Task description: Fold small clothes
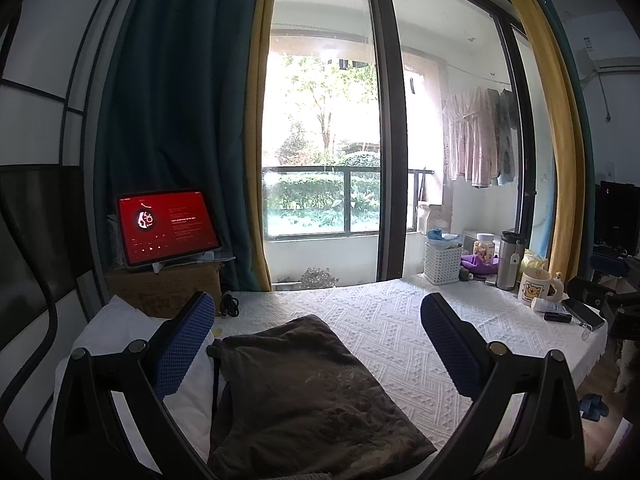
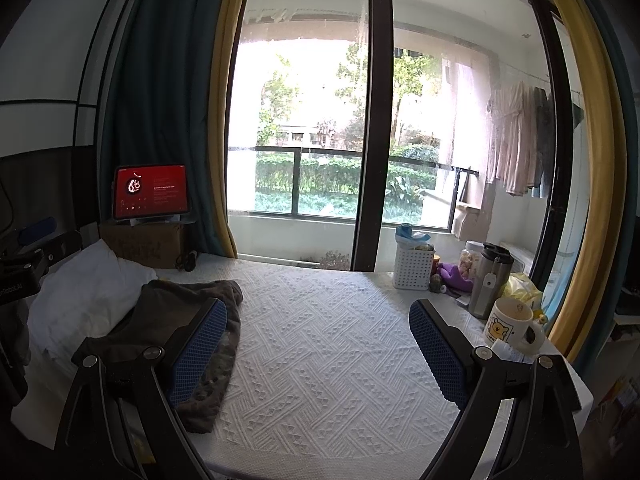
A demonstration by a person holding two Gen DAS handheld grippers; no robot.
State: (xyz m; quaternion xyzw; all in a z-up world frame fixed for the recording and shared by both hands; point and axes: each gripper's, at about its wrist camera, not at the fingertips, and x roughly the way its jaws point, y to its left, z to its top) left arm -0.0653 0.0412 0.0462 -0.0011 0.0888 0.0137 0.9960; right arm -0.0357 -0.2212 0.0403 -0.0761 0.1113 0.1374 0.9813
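Left wrist view: left gripper [image 1: 318, 344] held with jaws spread wide and empty above the dark brown garment [image 1: 304, 396], which lies in a loose flattened heap on the white textured cover [image 1: 384, 320], partly over the white cloth [image 1: 120, 332] at the left; judged placed so for an approach to the fabric. Right wrist view: right gripper [image 2: 318, 350] likewise released and empty over bare cover, garment lying to its left with its near edge behind the left finger, mug [image 2: 512, 324], flask [image 2: 490, 280] and basket [image 2: 414, 266] kept at the far right edge, apparently to leave folding room.
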